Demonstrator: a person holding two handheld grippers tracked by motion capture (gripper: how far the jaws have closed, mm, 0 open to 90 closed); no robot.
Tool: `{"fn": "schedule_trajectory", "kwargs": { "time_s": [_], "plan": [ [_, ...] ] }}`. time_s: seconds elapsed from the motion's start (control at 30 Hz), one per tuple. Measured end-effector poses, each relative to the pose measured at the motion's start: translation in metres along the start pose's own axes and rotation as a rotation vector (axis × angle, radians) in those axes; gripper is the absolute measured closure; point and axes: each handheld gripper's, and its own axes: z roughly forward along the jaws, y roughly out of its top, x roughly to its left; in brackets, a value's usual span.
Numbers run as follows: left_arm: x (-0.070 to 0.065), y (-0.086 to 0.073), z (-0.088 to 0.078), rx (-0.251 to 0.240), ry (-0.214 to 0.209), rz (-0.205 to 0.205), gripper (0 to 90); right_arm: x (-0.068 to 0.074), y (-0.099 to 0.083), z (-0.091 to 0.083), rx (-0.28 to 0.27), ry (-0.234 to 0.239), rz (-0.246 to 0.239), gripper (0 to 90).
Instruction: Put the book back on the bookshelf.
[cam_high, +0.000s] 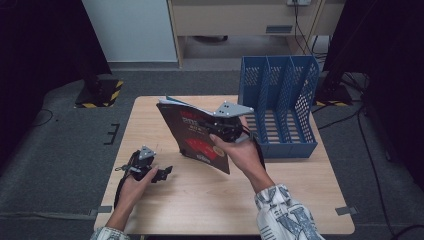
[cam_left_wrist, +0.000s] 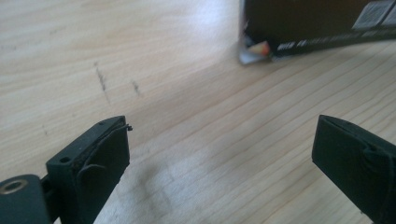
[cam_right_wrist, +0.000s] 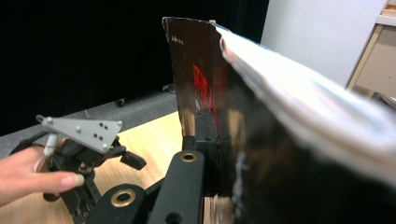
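Note:
A dark book with red print on its cover (cam_high: 195, 137) stands tilted above the middle of the wooden table (cam_high: 165, 210), its lower edge near the tabletop. My right gripper (cam_high: 227, 125) is shut on the book's right-hand edge; in the right gripper view the black jaws (cam_right_wrist: 215, 121) clamp the cover (cam_right_wrist: 205, 70) and the pages fan out to the right. My left gripper (cam_high: 162, 174) rests low over the table's left side, apart from the book. Its jaws (cam_left_wrist: 219, 140) stand wide open over bare wood, with the book's corner (cam_left_wrist: 317, 28) ahead of them.
A blue three-slot file rack (cam_high: 280, 100) stands at the table's back right, just beyond the right hand. Grey carpet surrounds the table, with a stand base (cam_high: 100, 92) at the back left and cables at the right.

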Motion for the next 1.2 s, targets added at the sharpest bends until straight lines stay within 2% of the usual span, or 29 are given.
{"fn": "schedule_trajectory", "kwargs": {
  "time_s": [0.13, 0.57, 0.77, 1.03, 1.2],
  "plan": [
    [0.002, -0.002, 0.003, 0.021, 0.007, -0.013, 2.6, -0.002, 0.002, 0.001, -0.004, -0.010, 0.010, 87.0],
    [-0.005, -0.006, 0.012, 0.078, 0.001, 0.012, 2.8, -0.004, 0.013, 0.001, -0.009, -0.043, 0.030, 87.1],
    [-0.006, -0.007, 0.013, 0.074, 0.007, 0.026, 1.5, -0.006, 0.017, -0.001, -0.020, -0.048, 0.049, 87.1],
    [-0.007, -0.010, 0.015, 0.042, 0.012, 0.024, 0.0, -0.006, 0.028, -0.005, -0.034, -0.065, 0.051, 87.1],
    [-0.007, -0.010, 0.015, 0.042, 0.013, 0.023, 0.0, -0.007, 0.034, -0.009, -0.045, -0.070, 0.060, 87.1]
  ]
}}
